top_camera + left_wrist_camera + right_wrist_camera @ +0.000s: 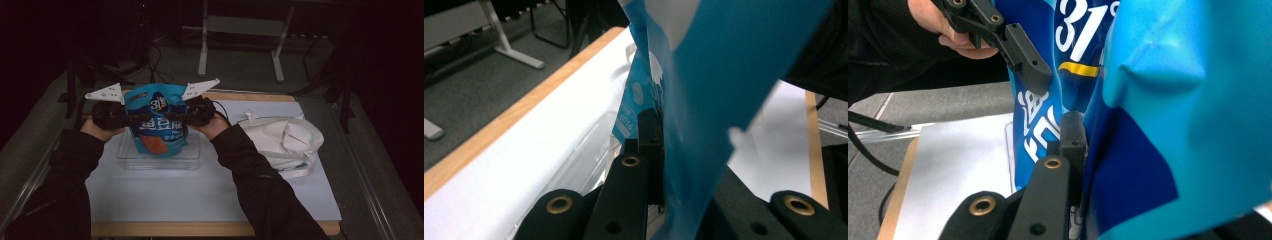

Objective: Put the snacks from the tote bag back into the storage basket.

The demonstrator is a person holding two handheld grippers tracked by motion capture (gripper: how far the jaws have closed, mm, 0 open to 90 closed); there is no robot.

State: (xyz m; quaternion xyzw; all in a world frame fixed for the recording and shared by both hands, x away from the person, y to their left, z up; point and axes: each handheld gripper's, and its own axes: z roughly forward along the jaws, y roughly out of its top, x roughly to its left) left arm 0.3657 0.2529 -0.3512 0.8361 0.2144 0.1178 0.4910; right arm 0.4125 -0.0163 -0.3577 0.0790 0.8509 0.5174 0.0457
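A blue snack bag point(159, 120) with white lettering and an orange picture stands upright over a clear plastic tray point(126, 156); whether it touches the tray I cannot tell. My left gripper point(134, 120) is shut on the bag's left side. My right gripper point(176, 119) is shut on its right side. In the left gripper view the blue film point(704, 100) runs between my left gripper's point(664, 150) jaws. In the right gripper view the bag point(1168, 125) is pinched in my right gripper point(1087, 145), and the left gripper's finger point(1030, 65) presses the bag farther off.
A crumpled white cloth bag point(287, 140) lies to the right of the tray. A pale mat point(200, 195) covers the wooden table point(175, 229). Beyond the table's far edge stand the legs of a metal frame point(202, 50) on the grey floor.
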